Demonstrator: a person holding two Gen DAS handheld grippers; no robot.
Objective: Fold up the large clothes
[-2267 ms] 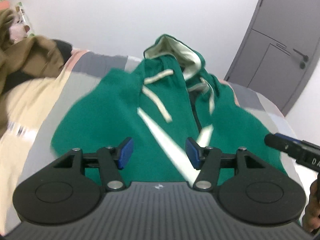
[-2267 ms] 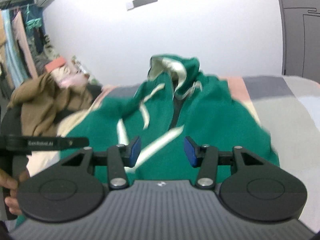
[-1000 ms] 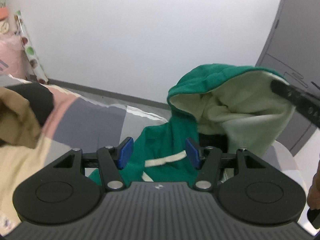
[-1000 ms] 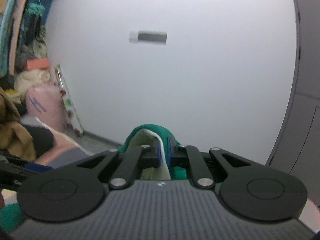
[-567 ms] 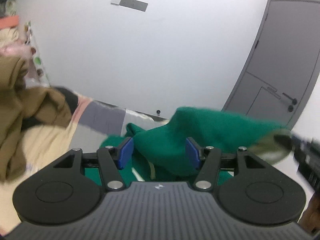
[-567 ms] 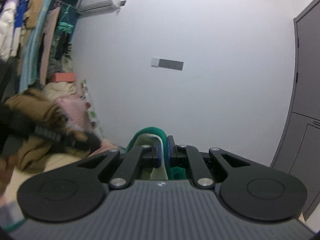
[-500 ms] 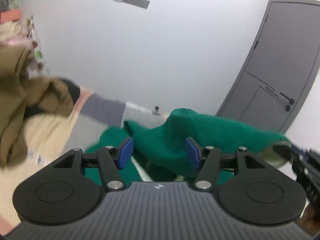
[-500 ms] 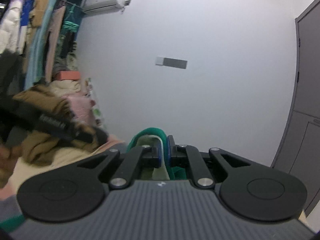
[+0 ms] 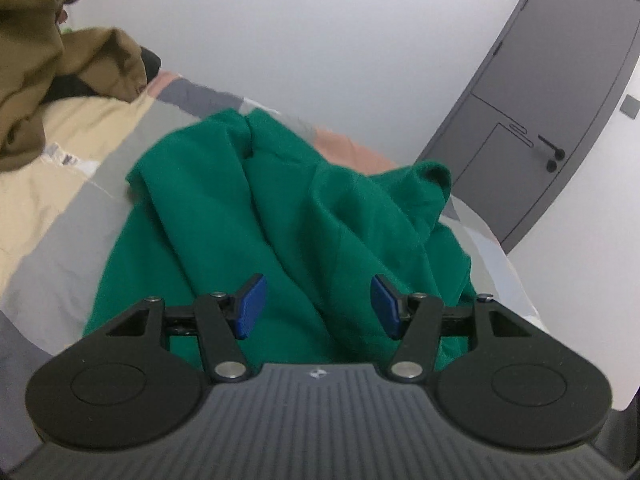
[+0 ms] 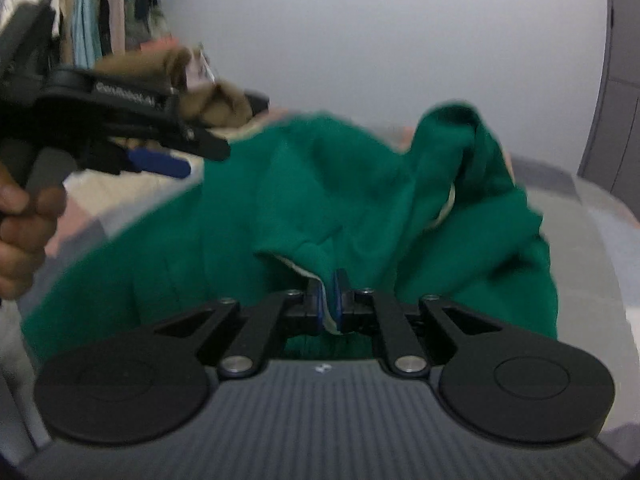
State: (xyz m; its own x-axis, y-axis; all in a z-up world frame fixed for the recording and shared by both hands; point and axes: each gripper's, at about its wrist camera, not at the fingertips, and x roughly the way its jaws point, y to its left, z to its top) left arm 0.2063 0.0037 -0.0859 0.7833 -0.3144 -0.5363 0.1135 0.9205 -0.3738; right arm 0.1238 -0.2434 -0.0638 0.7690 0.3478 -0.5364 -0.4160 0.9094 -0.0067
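Observation:
A green hoodie (image 9: 288,216) with a cream lining lies bunched on a patchwork bedspread (image 9: 60,240). In the left wrist view my left gripper (image 9: 318,306) is open and empty, hovering just above the near part of the green cloth. In the right wrist view my right gripper (image 10: 329,304) is shut on the hood's edge of the hoodie (image 10: 320,200), pinching green cloth and cream lining between its blue pads. The left gripper (image 10: 160,160) also shows at the left of that view, open, held by a hand.
A pile of brown clothes (image 9: 44,60) sits at the back left of the bed. A grey door (image 9: 552,120) stands at the right. Hanging clothes (image 10: 100,8) are at the far left of the right wrist view. A white wall is behind.
The right gripper has pulled the hood toward me and down over the hoodie's body, so the green back side now faces up. Both grippers have dropped lower over the bed.

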